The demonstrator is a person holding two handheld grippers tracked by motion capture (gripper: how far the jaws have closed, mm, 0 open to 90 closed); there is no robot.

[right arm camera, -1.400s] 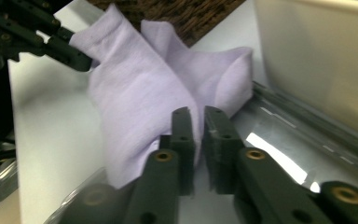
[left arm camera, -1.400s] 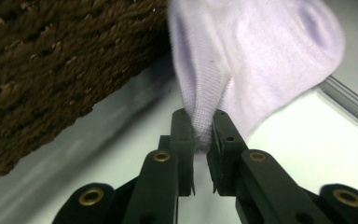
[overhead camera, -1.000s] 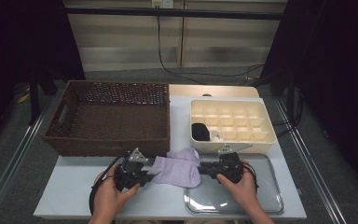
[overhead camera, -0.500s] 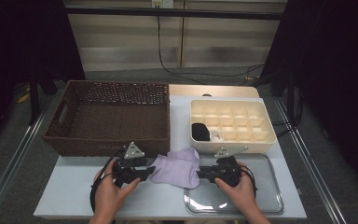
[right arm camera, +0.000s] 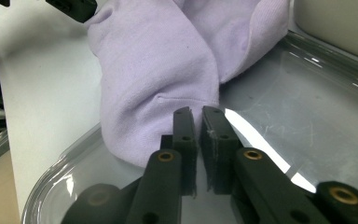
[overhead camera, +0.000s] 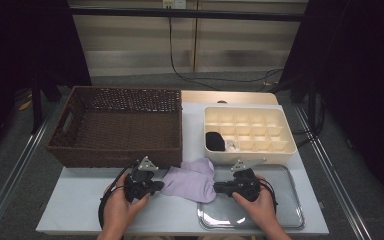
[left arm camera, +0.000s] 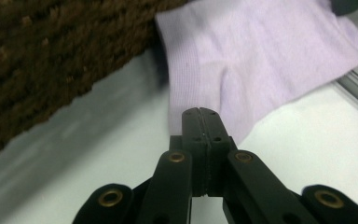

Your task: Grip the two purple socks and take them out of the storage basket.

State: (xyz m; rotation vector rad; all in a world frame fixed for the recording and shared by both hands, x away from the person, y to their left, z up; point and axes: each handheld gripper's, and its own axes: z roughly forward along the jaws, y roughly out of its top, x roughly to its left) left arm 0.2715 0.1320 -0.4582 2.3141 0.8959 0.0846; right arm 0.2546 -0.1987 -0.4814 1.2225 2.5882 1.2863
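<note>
A pale purple sock (overhead camera: 190, 182) lies on the white table, its right end over the rim of a clear tray (overhead camera: 280, 215). My left gripper (overhead camera: 159, 186) is at the sock's left edge. In the left gripper view its jaws (left arm camera: 200, 112) are pressed together on the sock's (left arm camera: 261, 60) near edge, and a ridge of fabric runs up from the tips. My right gripper (overhead camera: 216, 187) is at the sock's right end. Its jaws (right arm camera: 198, 112) have just been closing and stand a sliver apart, pinching the hem of the sock (right arm camera: 158, 70).
A brown wicker basket (overhead camera: 115, 156) stands just behind the left gripper, close to the sock. A cream compartment box (overhead camera: 250, 152) sits behind the tray with a black item (overhead camera: 215, 141) and a small white one (overhead camera: 231, 146) in its front-left cells. The table's front edge is near my hands.
The left gripper tipped up slightly and settled back at the sock's left edge. The sock and the right gripper stay where they were.
</note>
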